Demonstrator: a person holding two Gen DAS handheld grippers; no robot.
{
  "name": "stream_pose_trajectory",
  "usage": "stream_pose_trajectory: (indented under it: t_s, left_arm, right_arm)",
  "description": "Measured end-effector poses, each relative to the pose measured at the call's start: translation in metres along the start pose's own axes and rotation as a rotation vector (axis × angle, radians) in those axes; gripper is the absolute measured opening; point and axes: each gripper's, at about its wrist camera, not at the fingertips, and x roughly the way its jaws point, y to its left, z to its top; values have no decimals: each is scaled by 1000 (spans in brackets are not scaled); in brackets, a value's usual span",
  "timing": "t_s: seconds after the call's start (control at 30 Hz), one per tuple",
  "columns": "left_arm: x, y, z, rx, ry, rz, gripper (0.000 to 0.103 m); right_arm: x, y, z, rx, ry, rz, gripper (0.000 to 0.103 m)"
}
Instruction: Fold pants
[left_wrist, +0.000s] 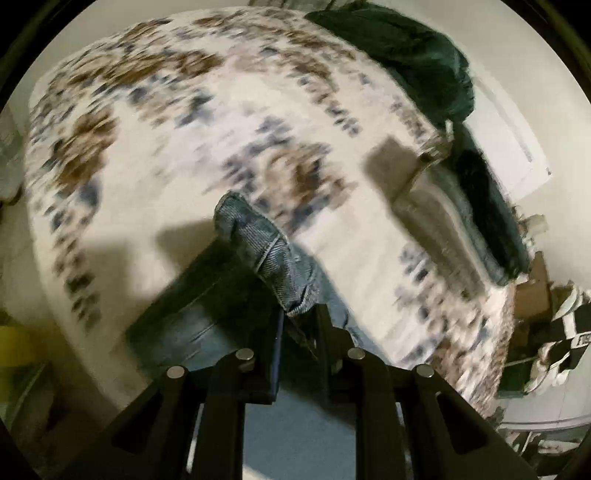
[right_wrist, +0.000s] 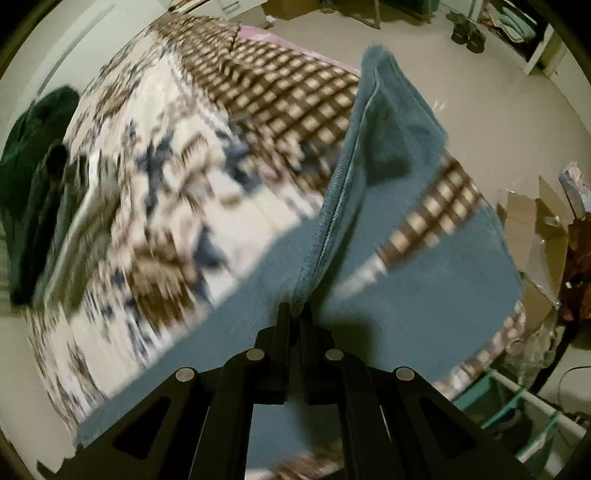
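With both the left gripper (left_wrist: 299, 314) and right gripper (right_wrist: 295, 314) fingers clamped on the jeans (right_wrist: 369, 155) lifted over the patterned bed (left_wrist: 184, 129), carry both edges level, keeping the denim taut.

Blue denim pants (right_wrist: 369, 192), partly lifted off the bed.
A seamed edge rises in a stiff ridge toward the far side, while the rest spreads flat near the camera; another bunched, stitched corner (left_wrist: 266, 254) stands up.

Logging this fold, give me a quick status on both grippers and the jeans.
Left gripper shut on jeans. Right gripper shut on jeans, lifted over patterned blanket. Dark green garment at blanket's edge, apart.
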Motion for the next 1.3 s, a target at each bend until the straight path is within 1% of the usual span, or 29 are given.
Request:
stream_pose_trajectory:
  t_s: [0.07, 0.13, 0.27, 0.37, 0.43, 0.53, 0.57, 0.6, 0.63, 0.67, 0.7, 0.73, 0.77, 0.8, 0.83, 0.9, 1.0, 1.03, 1.07, 1.13, 1.2, 1.27, 1.3]
  left_arm:
    - [9, 25, -17, -19, 21, 34, 14]
    - [24, 49, -35, -37, 48, 70, 14]
    - [72, 91, -66, -73, 109, 136, 14]
    - [92, 109, -81, -88, 126, 157, 14]
    - [94, 112, -84, -73, 124, 150, 14]
    - [93, 106, -83, -17, 130, 154, 14]
    - [92, 104, -82, 0, 139, 158, 14]
    - [89, 103, -79, 21, 146, 165, 14]
    - [84, 99, -77, 43, 149, 162, 15]
    - [79, 89, -77, 82, 152, 164, 18]
    - [73, 78, -78, 129, 156, 183, 29]
    - [67, 67, -81, 166, 151, 185, 37]
    - [62, 59, -83, 192, 144, 174, 62]
    - [57, 45, -88, 226, 139, 164, 86]
    - [54, 36, -92, 247, 135, 162, 89]
    - [51, 10, -106, 303, 132, 134, 89]
    - [63, -26, -133, 381, 185, 96, 89]
    - [73, -43, -146, 409, 217, 75, 89]
    - [78, -50, -157, 425, 239, 66, 89]
    - [94, -79, -181, 477, 281, 46, 89]
    - [102, -100, -206, 526, 304, 24, 89]
    - [112, -122, -233, 589, 326, 14, 89]
    - [116, -130, -240, 607, 335, 16, 89]
  right_arm:
    - [-3, -21, -27, -22, 24, -11, 4]
    - [5, -39, -52, -43, 53, -35, 4]
    - [42, -72, -88, -46, 116, -90, 4]
    - [74, -96, -105, 16, 174, -105, 4]
    - [86, -107, -109, 52, 187, -111, 4]
    - [94, -120, -112, 58, 209, -96, 4]
    - [95, -126, -111, 69, 223, -78, 7]
    - [95, -132, -111, 85, 241, -47, 11]
    - [93, -142, -111, 103, 257, -23, 24]
    - [88, -153, -111, 125, 257, 7, 41]
    - [81, -164, -109, 151, 243, 41, 49]
    - [71, -179, -107, 178, 216, 71, 56]
    - [61, -193, -106, 205, 182, 97, 56]
    - [52, -209, -103, 230, 150, 97, 56]
    - [41, -229, -100, 267, 107, 92, 56]
    - [30, -266, -92, 349, 47, 116, 56]
    - [22, -320, -77, 494, -25, 175, 56]
    - [23, -336, -70, 532, -41, 187, 56]
    - [26, -352, -65, 570, -49, 206, 56]
    - [33, -367, -51, 628, -56, 233, 56]
    - [42, -375, -39, 655, -59, 268, 56]
    - [49, -373, -35, 652, -71, 277, 56]
    - [55, -369, -31, 649, -74, 285, 53]
